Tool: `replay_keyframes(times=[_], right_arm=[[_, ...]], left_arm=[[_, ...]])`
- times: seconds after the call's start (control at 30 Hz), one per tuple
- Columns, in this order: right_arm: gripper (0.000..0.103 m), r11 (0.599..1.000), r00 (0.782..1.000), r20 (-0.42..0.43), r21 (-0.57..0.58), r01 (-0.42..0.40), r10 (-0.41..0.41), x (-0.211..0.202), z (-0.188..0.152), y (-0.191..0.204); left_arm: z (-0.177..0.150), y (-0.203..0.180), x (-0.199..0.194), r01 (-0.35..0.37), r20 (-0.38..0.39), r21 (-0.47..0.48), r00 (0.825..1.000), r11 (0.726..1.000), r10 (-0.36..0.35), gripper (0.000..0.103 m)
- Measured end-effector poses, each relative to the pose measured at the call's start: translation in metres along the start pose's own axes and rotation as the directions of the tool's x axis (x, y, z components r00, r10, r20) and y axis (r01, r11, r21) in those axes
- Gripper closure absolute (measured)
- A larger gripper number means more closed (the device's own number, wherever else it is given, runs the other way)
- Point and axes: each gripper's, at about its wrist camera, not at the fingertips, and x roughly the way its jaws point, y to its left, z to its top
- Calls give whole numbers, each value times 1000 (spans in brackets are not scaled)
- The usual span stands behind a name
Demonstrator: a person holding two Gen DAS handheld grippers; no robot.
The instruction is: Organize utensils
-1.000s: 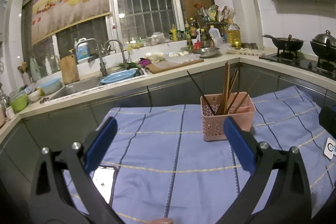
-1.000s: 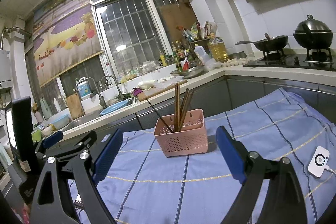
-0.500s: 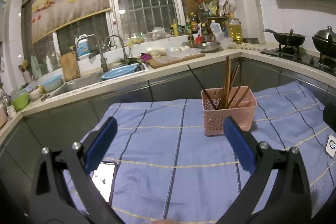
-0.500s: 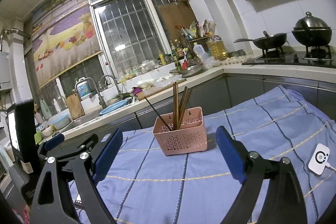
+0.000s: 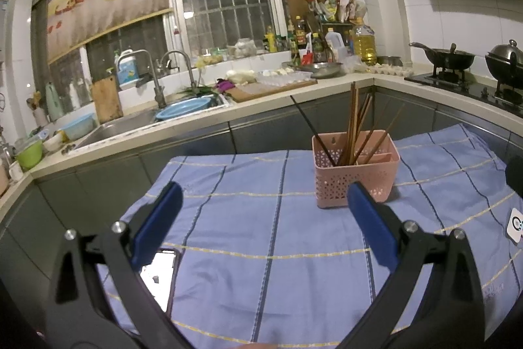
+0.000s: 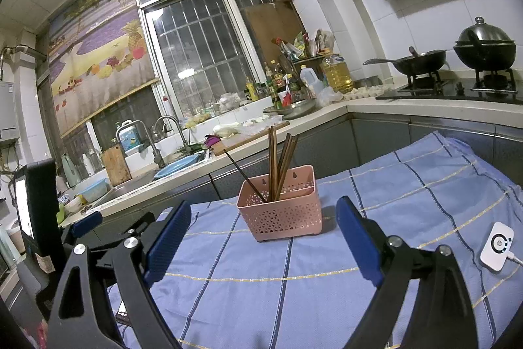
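Kitchen counters with a sink (image 5: 130,126) and stove (image 6: 457,90) ring a surface draped in blue checked cloth (image 5: 278,244). At its centre stands a pink perforated basket (image 5: 356,175), upright, with brown chopsticks (image 5: 354,123) leaning inside. Left tongs (image 5: 261,218) gape wide with nothing between them, the basket at one o'clock. Right tongs (image 6: 263,234) also gape wide and empty, the basket at twelve o'clock. A phone (image 5: 160,270) lies at seven o'clock.
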Motion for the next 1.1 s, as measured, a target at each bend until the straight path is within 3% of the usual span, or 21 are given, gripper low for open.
replay_keyframes(times=[0.63,1.1], right_arm=[[14,1000,1000,0,2,1,-1,-1,1,1],[14,999,999,-49,38,20,-18,-1,-10,-7]], left_arm=[[-5,1,7,-39,-34,2,999,999,39,6],[-11,2,14,7,-82,10,997,1000,-6,6]])
